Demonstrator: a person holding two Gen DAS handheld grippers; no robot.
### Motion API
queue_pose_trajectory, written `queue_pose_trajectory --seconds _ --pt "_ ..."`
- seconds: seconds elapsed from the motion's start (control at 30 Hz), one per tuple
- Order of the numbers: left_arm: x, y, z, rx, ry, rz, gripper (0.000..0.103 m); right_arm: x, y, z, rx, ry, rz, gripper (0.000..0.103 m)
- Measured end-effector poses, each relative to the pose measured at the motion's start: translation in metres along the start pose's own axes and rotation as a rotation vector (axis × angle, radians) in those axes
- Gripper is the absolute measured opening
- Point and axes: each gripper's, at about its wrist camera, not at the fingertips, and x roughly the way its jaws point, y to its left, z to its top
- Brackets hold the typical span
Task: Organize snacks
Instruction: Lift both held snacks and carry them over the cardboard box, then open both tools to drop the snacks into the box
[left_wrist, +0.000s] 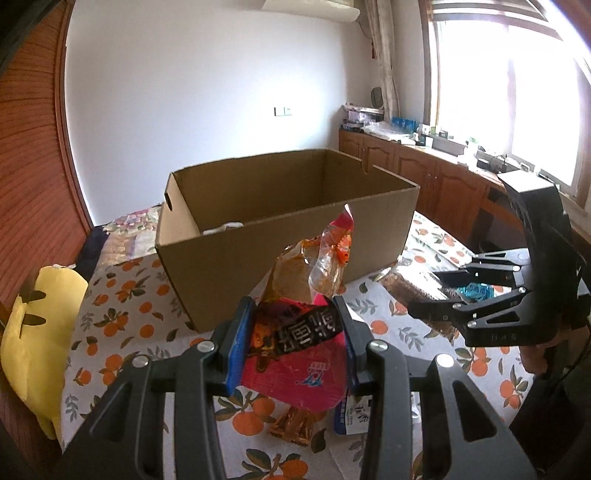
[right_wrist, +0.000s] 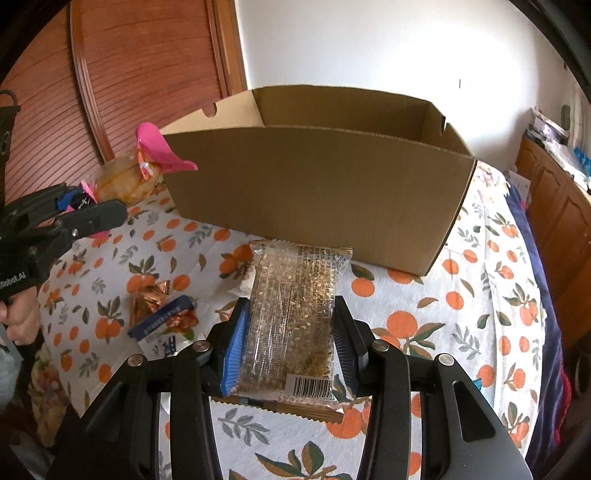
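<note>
The open cardboard box (right_wrist: 317, 195) stands on the orange-print cloth of the bed (right_wrist: 461, 295), bare cloth showing along its near wall. The right gripper (right_wrist: 290, 339) is clenched on a clear sesame bar packet (right_wrist: 291, 314); the left gripper (left_wrist: 293, 345) grasps a pink pastry packet (left_wrist: 295, 332), both just short of the box.

The black plastic left gripper (right_wrist: 88, 218) carries white lettering reading "Robot.AI" on its body in the right wrist view. The pink and red crinkled snack packet (left_wrist: 295, 343) shows large white Chinese characters on a black band, upside down and not clearly legible. The clear rectangular sesame bar packet (right_wrist: 291, 317) bears a barcode and fine print too small to read.
</note>
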Motion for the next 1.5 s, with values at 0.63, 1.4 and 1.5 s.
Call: queue_pose_trajectory --seconds 0.63,1.4,1.5 --pt "0.0 0.008 0.048 -0.015 -0.106 0.027 0.04 -0.045 -0.005 0.054 -0.027 -0.195 -0.047 0.043" --pt "0.089 0.052 0.106 -0.019 -0.073 0.043 0.04 0.023 -0.044 0.148 -0.04 -0.238 -0.041 0.043" --pt "0.097 0.054 0.102 -0.023 -0.057 0.049 0.04 0.041 -0.045 0.149 -0.039 -0.226 -0.025 0.043"
